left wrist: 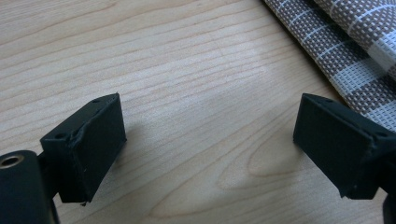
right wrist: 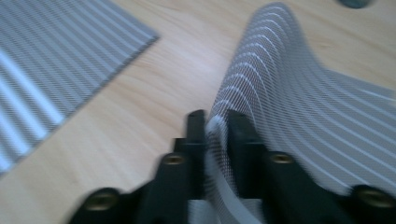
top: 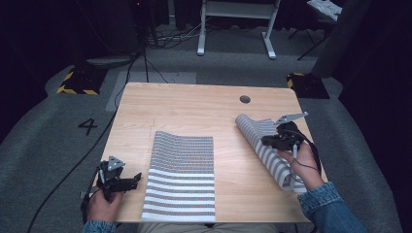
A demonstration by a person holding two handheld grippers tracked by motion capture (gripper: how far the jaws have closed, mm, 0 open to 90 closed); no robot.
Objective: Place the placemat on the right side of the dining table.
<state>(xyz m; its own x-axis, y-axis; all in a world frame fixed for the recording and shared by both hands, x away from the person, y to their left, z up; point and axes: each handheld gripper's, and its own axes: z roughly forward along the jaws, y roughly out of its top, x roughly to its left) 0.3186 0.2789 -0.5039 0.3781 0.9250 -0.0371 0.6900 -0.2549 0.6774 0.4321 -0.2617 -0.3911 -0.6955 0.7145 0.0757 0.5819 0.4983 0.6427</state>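
At right of centre in the high view we see the right gripper (top: 272,141), jaws narrow around the edge of a curled striped mat (top: 265,141); whether they press it we cannot tell. At lower left, the left gripper (top: 138,176) rests wide apart, beside a flat striped mat (top: 182,177) on the table (top: 194,104).

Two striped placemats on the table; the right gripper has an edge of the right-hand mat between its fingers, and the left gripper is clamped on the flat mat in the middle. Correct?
Not quite. The left gripper holds nothing: the left gripper view shows its fingers wide apart over bare table, beside the flat mat. The rest stands: the right gripper has the right-hand mat edge between its fingers.
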